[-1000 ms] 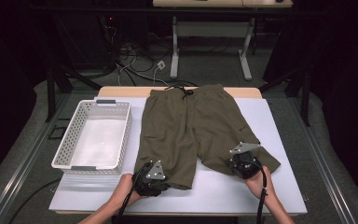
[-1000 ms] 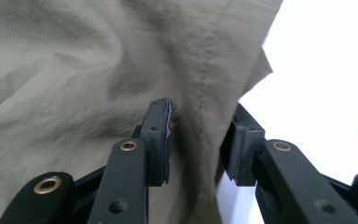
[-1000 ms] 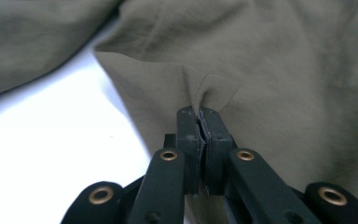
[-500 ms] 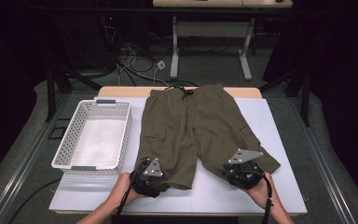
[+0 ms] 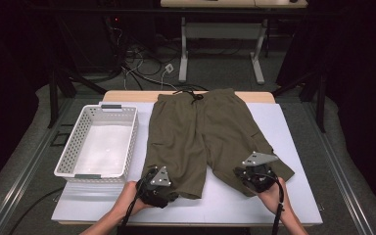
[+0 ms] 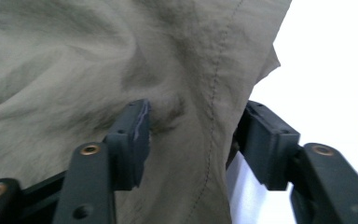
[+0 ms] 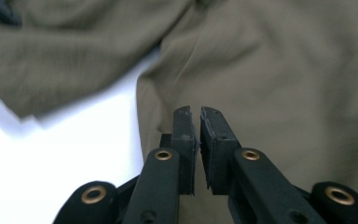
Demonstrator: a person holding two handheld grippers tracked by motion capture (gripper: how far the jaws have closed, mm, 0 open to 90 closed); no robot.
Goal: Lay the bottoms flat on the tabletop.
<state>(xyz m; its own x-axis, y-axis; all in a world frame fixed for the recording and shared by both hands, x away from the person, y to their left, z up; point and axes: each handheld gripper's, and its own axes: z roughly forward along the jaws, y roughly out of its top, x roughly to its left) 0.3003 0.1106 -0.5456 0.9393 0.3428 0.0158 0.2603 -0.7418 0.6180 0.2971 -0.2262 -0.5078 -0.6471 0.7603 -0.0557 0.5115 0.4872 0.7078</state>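
Your left gripper (image 6: pixel 191 140): jaws apart, just closing slightly, hem of olive-green fabric shorts (image 5: pixel 200 137) bunched between them, pads not pinching. Your right gripper (image 7: pixel 198 135): jaws just closing, nearly together, thin slit left, tips over other leg's hem; whether cloth is caught, cannot tell. Shorts spread flat on white table sheet (image 5: pixel 293 196), waistband at far edge, both leg hems toward you. White perforated plastic basket (image 5: pixel 98 147) just left of shorts.

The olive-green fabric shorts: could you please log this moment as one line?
item: olive-green fabric shorts flat on white table | left tool: open, jaws just closing, hem between | right tool: shut, at other hem
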